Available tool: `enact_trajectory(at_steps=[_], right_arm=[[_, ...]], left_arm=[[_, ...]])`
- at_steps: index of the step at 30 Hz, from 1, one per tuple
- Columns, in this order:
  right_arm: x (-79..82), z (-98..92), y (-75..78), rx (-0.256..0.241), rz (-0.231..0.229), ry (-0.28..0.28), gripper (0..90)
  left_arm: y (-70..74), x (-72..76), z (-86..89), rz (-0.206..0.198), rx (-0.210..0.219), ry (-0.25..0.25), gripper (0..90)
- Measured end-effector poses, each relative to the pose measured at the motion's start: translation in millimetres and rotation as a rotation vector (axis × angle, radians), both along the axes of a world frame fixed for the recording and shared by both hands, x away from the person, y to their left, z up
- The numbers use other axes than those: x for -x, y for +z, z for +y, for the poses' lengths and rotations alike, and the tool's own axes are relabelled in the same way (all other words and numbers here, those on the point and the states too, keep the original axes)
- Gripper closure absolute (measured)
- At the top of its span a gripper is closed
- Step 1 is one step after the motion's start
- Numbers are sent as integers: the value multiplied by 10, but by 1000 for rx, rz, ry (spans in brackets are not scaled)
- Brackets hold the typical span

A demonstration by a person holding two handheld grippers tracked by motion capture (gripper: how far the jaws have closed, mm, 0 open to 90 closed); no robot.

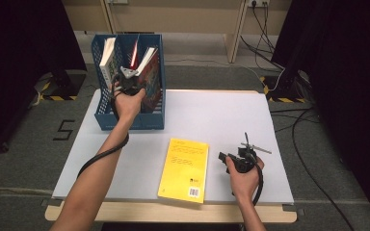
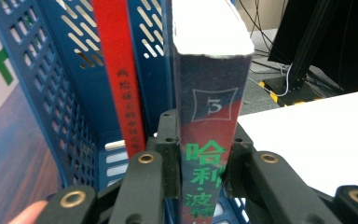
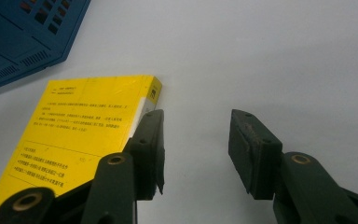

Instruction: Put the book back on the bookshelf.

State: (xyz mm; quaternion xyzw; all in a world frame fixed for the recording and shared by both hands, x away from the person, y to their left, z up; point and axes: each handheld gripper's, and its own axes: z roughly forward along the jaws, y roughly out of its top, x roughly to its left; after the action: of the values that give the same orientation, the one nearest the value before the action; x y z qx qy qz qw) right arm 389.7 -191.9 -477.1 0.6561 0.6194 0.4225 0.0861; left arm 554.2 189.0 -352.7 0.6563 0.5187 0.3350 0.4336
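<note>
The left gripper [image 2: 200, 154] is pinched on the spine of a dark blue and red book [image 2: 209, 121] with green lettering, one jaw on each side of it. That book stands upright in the blue file box [image 1: 107, 118], at its right side, and in the high view the left gripper [image 1: 129, 79] sits above the box with the person's hand around it. Just beside the held book, toward the middle of the box, stands a thin red book [image 2: 121, 79], and a white-edged book [image 1: 107, 57] leans at the left wall of the box.

The right gripper [image 3: 196, 140] is spread wide and holds nothing; it hovers low over the white table [image 1: 221, 115] with its left jaw just beside the edge of a yellow book [image 3: 79, 126] that lies flat, apart from the box. In the high view the right gripper [image 1: 241, 159] rests near the right side of that yellow book [image 1: 184, 168].

Judging by this, the job is shelving books into the box: three stand inside, the third not yet let go, and the yellow one is left to pick up and stand in the box
</note>
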Motion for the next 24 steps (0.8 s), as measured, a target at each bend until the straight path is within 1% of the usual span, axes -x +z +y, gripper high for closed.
enact_trajectory(at_steps=[1,2,6,7,9,13,14,15,17,18,22,24], right_arm=[[1,-5,4,1,1,-1,563],[3,-9,5,2,-1,-2,563],[2,-12,3,0,-3,-3,563],[-1,-15,1,5,-2,0,563],[-7,-4,1,-5,5,-3,563],[-11,-7,-2,-3,4,-3,563],[-9,-5,1,-6,8,-8,563],[-11,-13,-1,3,3,-5,563],[-10,-17,0,0,2,-3,563],[-9,-19,-1,1,0,-2,563],[-10,-24,-4,-1,1,-2,563],[-10,-22,0,-2,2,-2,563]], left_arm=[[-1,-8,-6,-2,-2,-3,736],[-8,-19,-4,-8,6,-3,737],[-33,-77,13,-41,19,9,741],[-34,-93,15,-44,23,13,741],[-39,-145,12,-51,31,32,742],[-34,-229,-31,-50,43,40,741],[-34,-249,-47,-48,41,39,741],[-40,-266,-64,-51,38,40,740],[-52,-293,-98,-57,27,40,740],[-57,-307,-111,-62,30,35,739],[-56,-341,-145,-57,50,29,738],[-50,-358,-159,-53,69,27,738]])
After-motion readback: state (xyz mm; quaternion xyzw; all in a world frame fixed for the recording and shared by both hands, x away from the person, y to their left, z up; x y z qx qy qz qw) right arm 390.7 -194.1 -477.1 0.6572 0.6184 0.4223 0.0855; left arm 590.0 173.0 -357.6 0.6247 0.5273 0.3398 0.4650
